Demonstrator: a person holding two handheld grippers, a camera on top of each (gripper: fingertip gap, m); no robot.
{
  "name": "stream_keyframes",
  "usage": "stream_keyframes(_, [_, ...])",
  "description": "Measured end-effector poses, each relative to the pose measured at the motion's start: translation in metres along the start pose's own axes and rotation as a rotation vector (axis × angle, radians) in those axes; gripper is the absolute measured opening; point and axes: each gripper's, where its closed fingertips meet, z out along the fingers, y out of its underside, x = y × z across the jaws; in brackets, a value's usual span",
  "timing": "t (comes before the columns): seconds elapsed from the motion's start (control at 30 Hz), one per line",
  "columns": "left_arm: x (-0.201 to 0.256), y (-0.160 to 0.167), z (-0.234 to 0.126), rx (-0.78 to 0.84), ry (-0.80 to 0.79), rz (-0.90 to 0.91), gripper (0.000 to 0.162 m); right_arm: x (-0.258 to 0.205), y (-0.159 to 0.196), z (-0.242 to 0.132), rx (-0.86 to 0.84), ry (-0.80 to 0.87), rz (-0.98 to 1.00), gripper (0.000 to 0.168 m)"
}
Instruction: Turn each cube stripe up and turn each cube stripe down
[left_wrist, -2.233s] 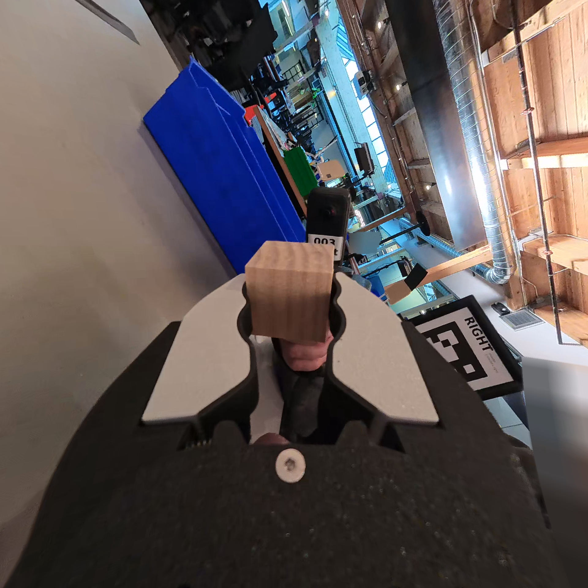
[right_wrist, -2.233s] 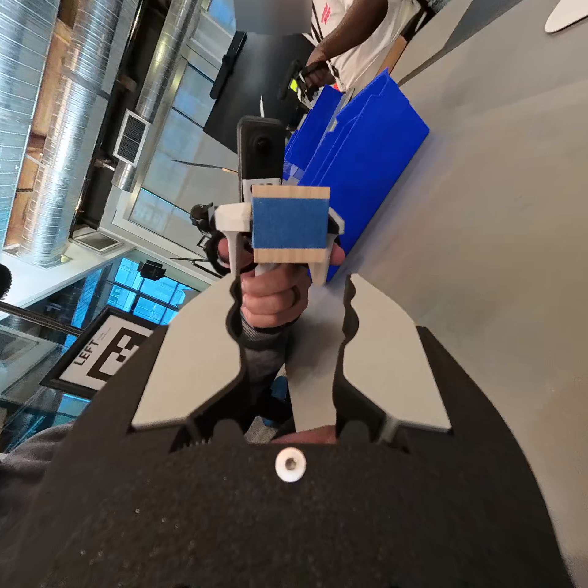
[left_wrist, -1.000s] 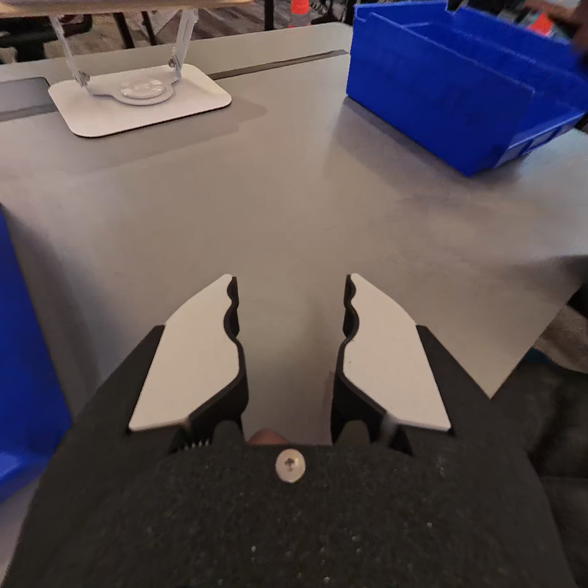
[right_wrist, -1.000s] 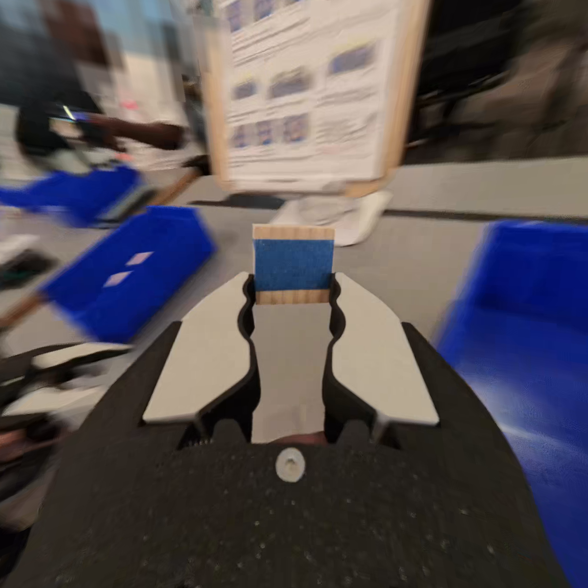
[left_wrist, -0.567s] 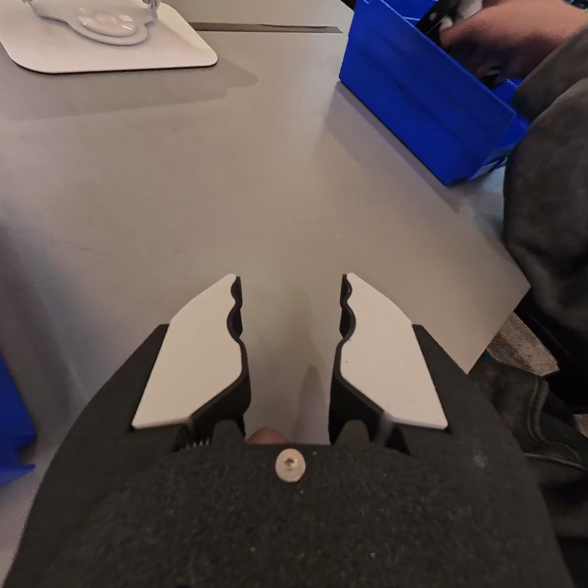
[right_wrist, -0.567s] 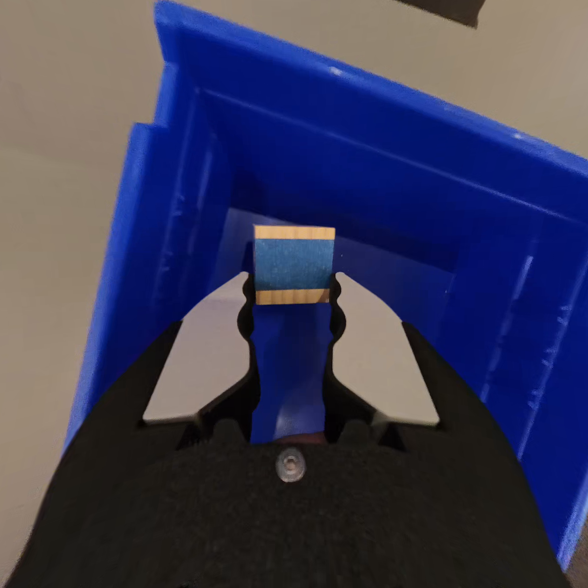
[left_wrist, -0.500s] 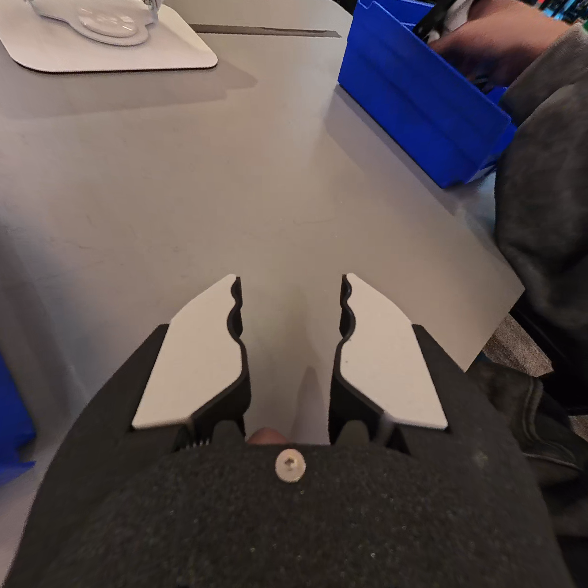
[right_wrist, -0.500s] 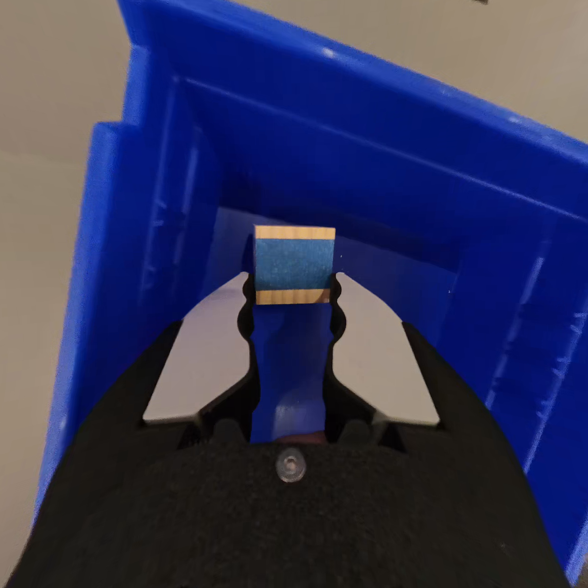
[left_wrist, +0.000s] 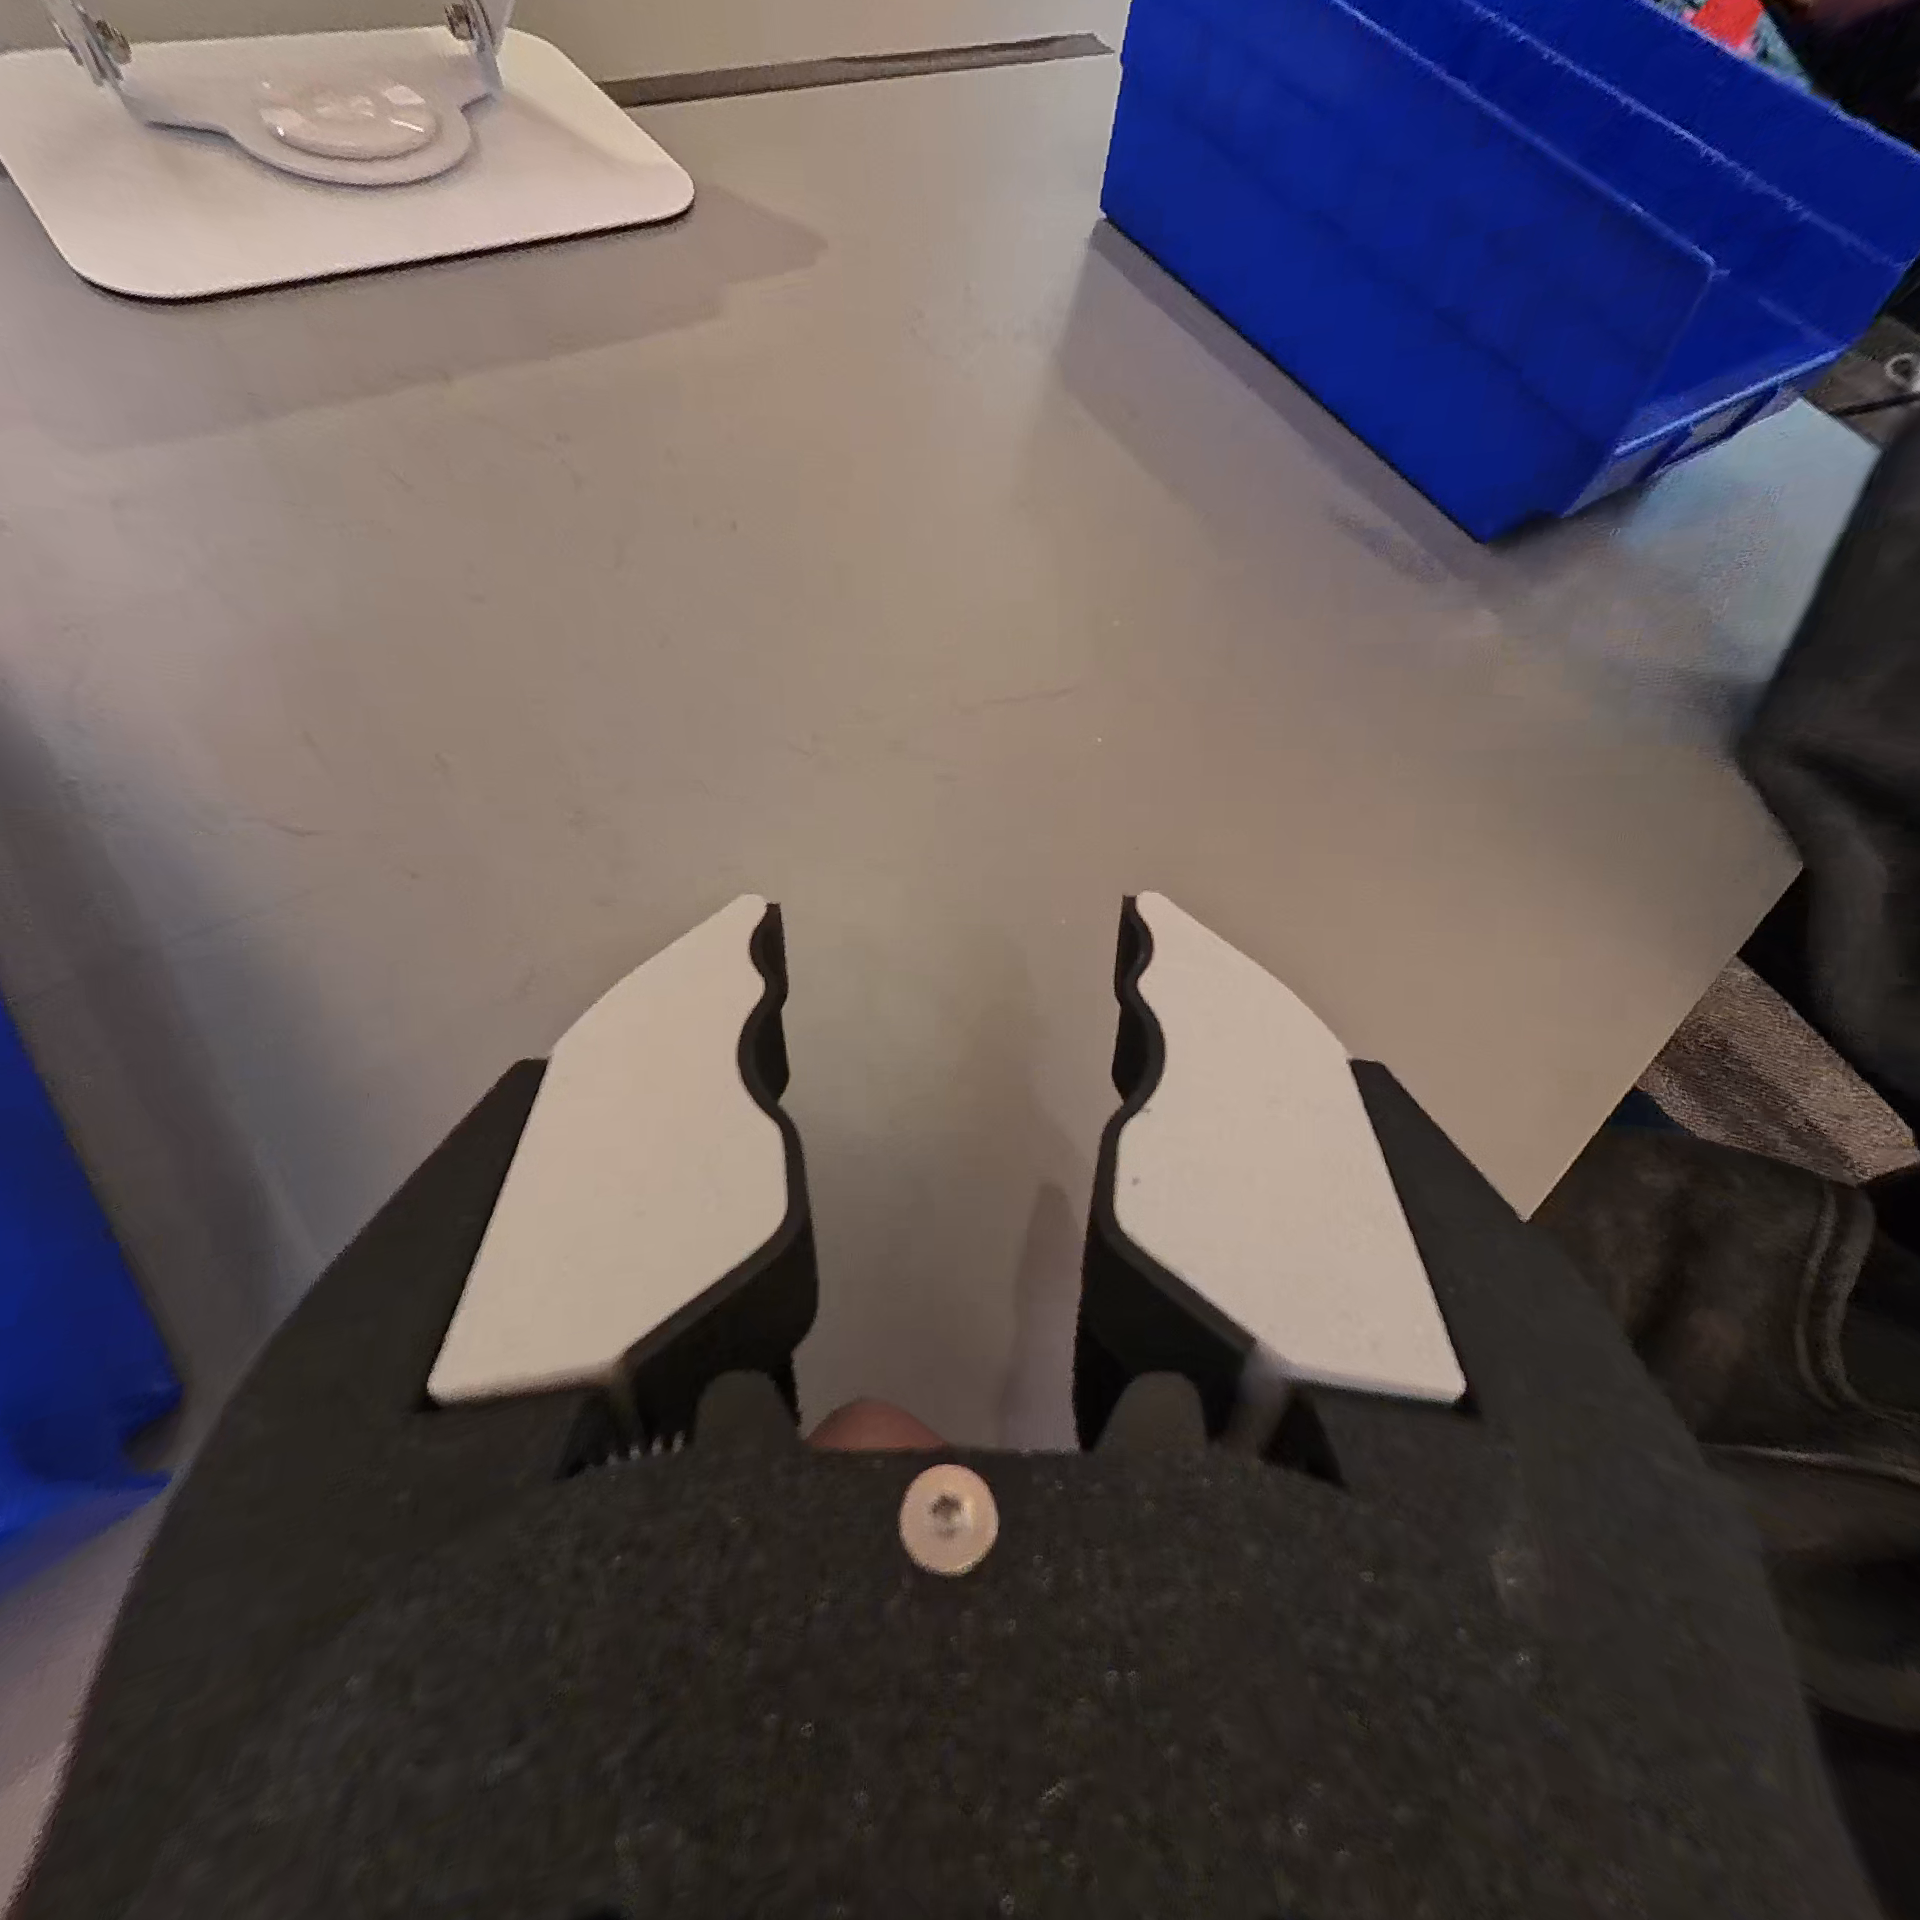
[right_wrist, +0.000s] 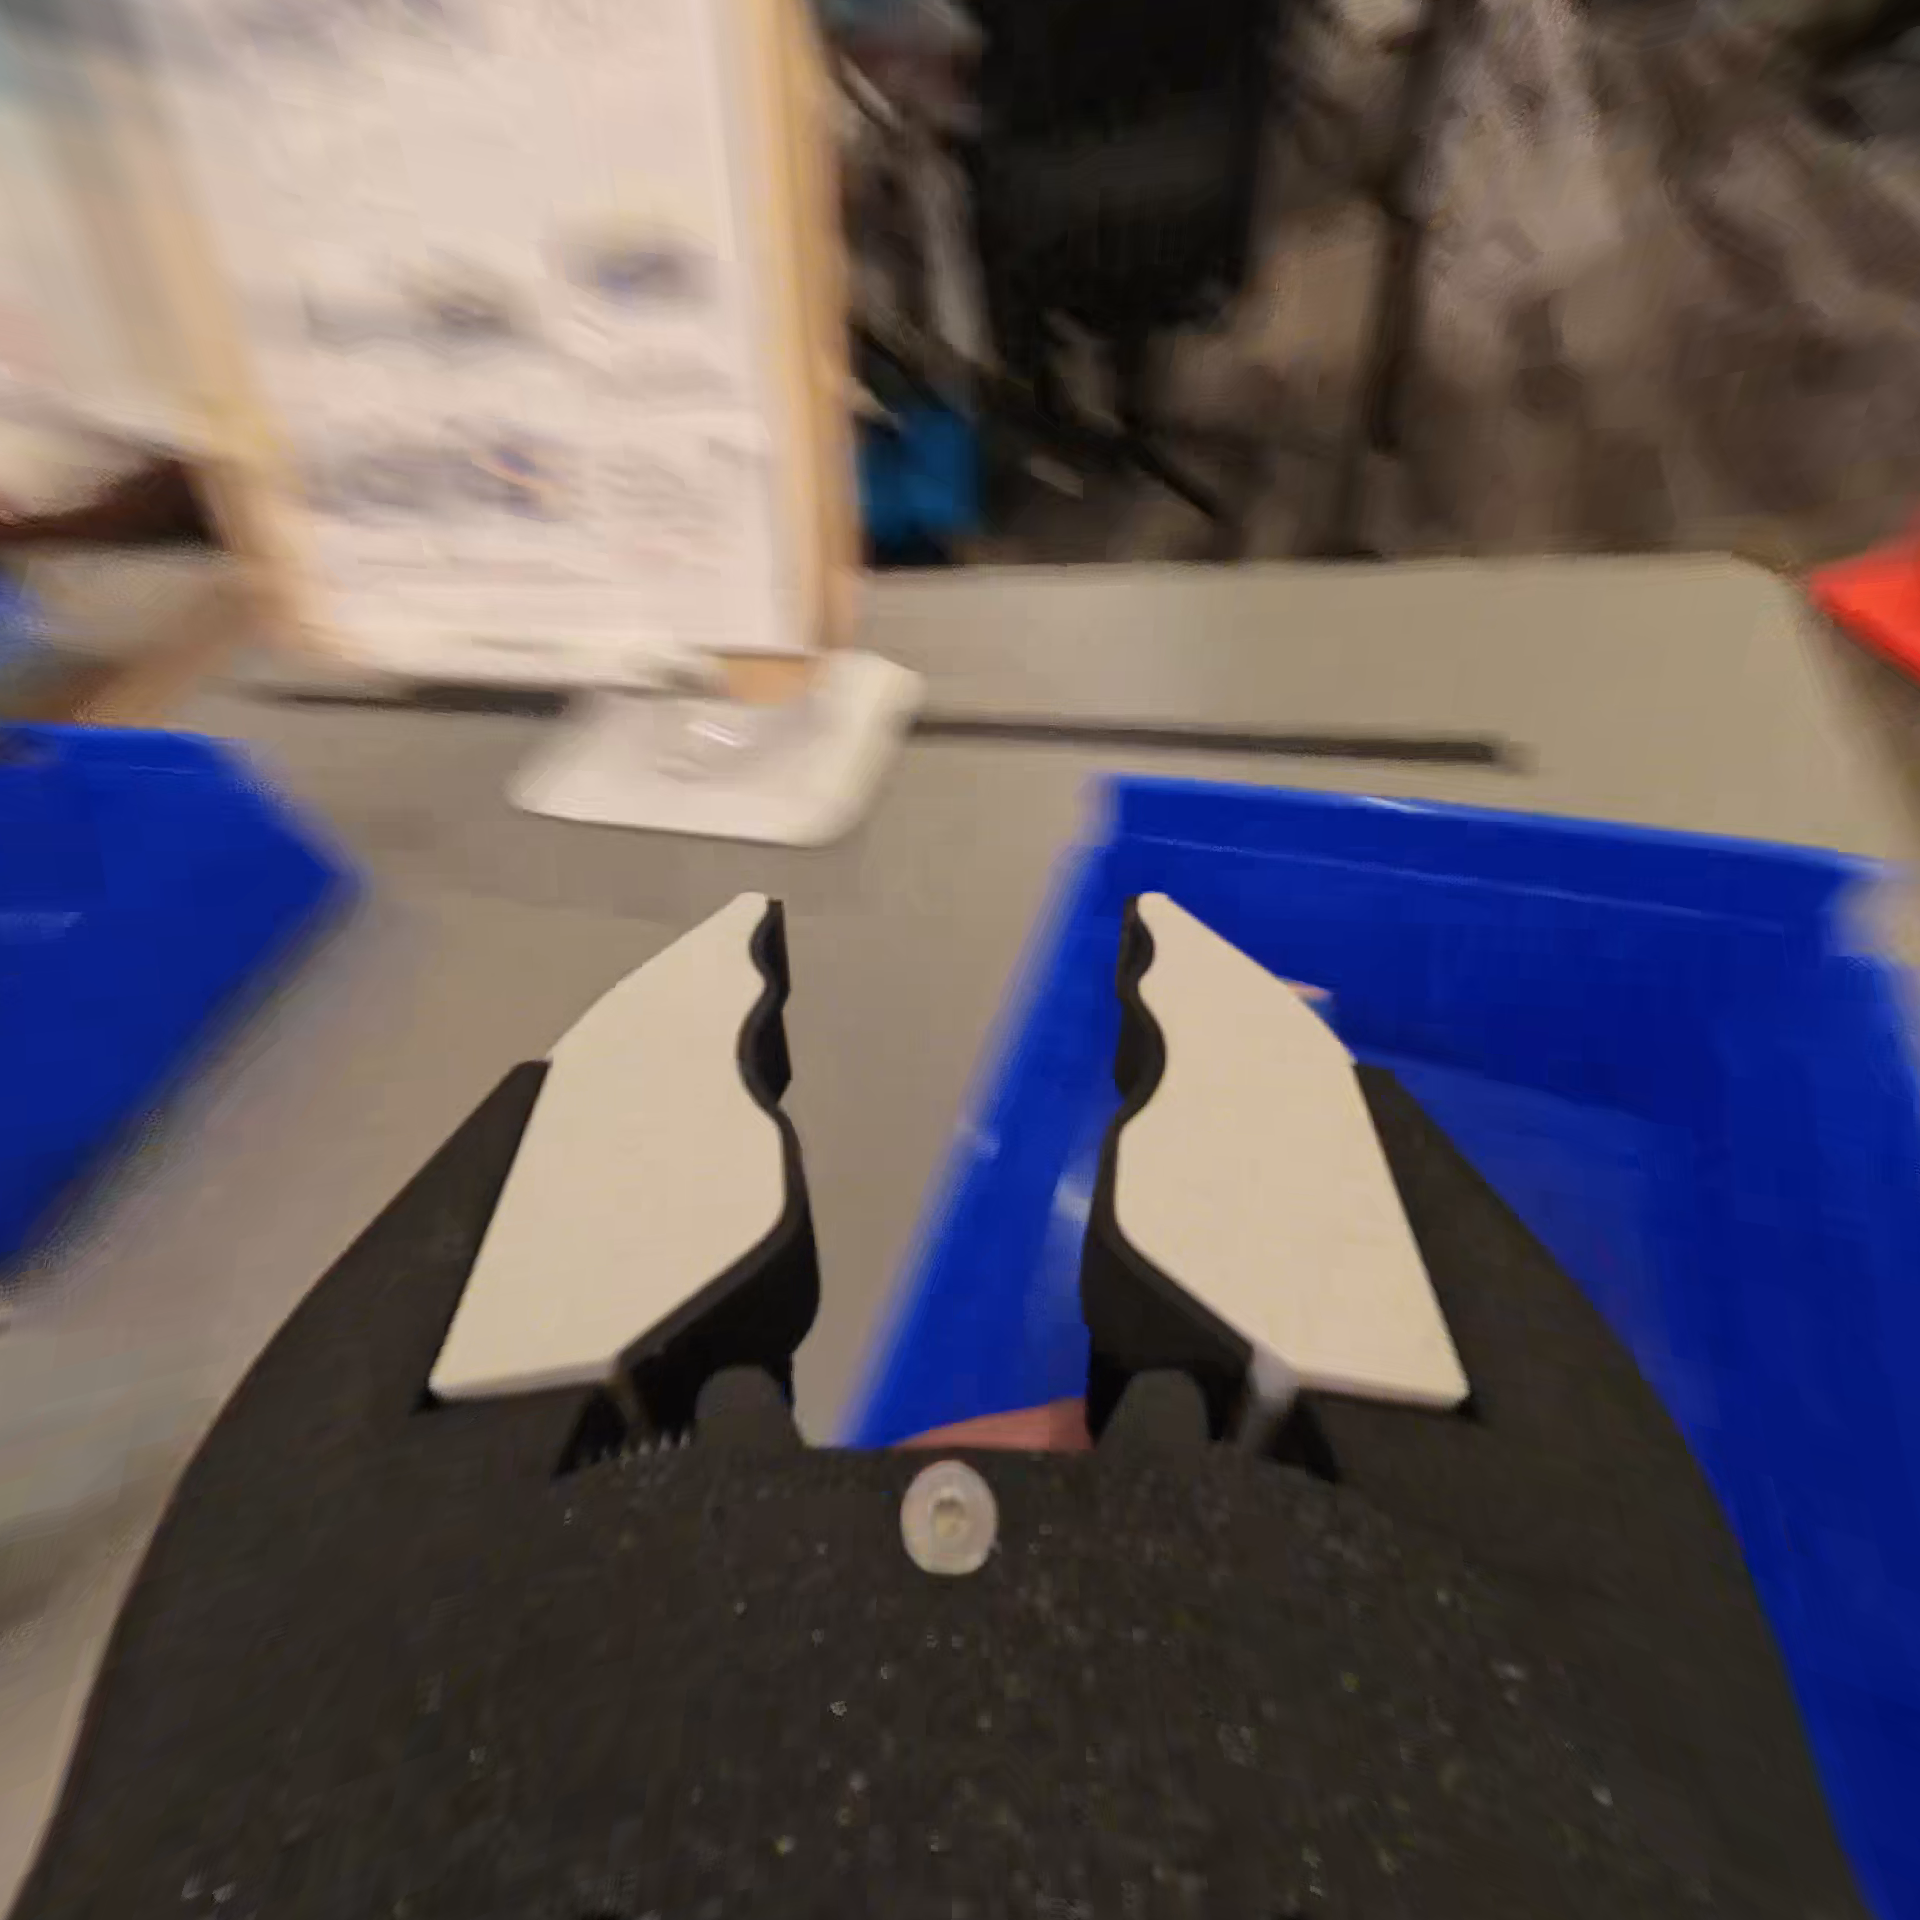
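No cube anywhere in sight right now, and that's the story: neither view shows one, so where the cubes sit, stripe up or down, can't be told from here. The right gripper (right_wrist: 951, 914) has its jaws spread wide with nothing between them, hanging just over the near left wall of a blue bin (right_wrist: 1558, 935); the picture is smeared with motion, and the bin's floor is mostly hidden behind the fingers, so a cube could be lying in there unseen. Over on the other side, the left gripper (left_wrist: 951, 914) is also spread wide and empty, poised above a bare stretch of the grey table (left_wrist: 727, 571). Ahead and to its right stands a second blue bin (left_wrist: 1455, 239), its inside out of view; a sliver of another blue bin (left_wrist: 52, 1195) shows at the left edge. Farther back rests a white stand base (left_wrist: 343, 177). My read: both tools are between cubes, nothing in hand. How many cubes are turned and how many remain, these pictures simply don't say.
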Motion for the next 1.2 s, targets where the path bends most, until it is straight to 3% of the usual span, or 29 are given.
stream_keyframes(0.07, [0.001, 0.002, 0.001, -0.012, -0.005, 0.01, 0.06, -0.08, 0.01, -0.035, 0.11, -0.315, 0.038, 0.057])
stream_keyframes(0.17, [0.0, 0.007, 0.003, -0.03, -0.012, 0.018, 0.06, -0.174, 0.077, -0.058, 0.002, -0.61, 0.052, 0.056])
stream_keyframes(0.27, [-0.002, 0.011, 0.005, -0.052, -0.018, 0.001, 0.06, -0.219, 0.151, -0.06, -0.063, -0.658, 0.02, 0.049])
stream_keyframes(0.37, [-0.005, 0.0, -0.006, -0.035, -0.024, 0.015, 0.06, -0.242, 0.197, -0.057, -0.186, -0.678, -0.088, 0.047])
stream_keyframes(0.47, [-0.041, -0.038, -0.055, 0.046, -0.176, 0.089, 0.053, -0.238, 0.2, -0.052, -0.204, -0.611, -0.188, 0.05])
stream_keyframes(0.53, [-0.079, -0.057, -0.094, 0.038, -0.277, 0.047, 0.052, -0.239, 0.199, -0.056, -0.225, -0.633, -0.16, 0.051])
stream_keyframes(0.6, [-0.11, -0.053, -0.115, -0.06, -0.29, -0.037, 0.055, -0.239, 0.199, -0.058, -0.228, -0.653, -0.115, 0.05])
stream_keyframes(0.67, [-0.152, -0.04, -0.123, -0.173, -0.403, -0.08, 0.06, -0.239, 0.2, -0.059, -0.247, -0.667, -0.082, 0.05])
stream_keyframes(0.73, [-0.18, -0.023, -0.117, -0.286, -0.458, -0.123, 0.061, -0.24, 0.199, -0.061, -0.259, -0.692, -0.052, 0.05])
stream_keyframes(0.9, [-0.195, 0.014, -0.08, -0.547, -0.392, -0.194, 0.065, -0.243, 0.2, -0.065, -0.278, -0.721, -0.036, 0.051])
stream_keyframes(1.2, [-0.202, 0.036, -0.043, -0.67, -0.32, -0.25, 0.056, -0.248, 0.21, -0.07, -0.324, -0.732, -0.068, 0.051])
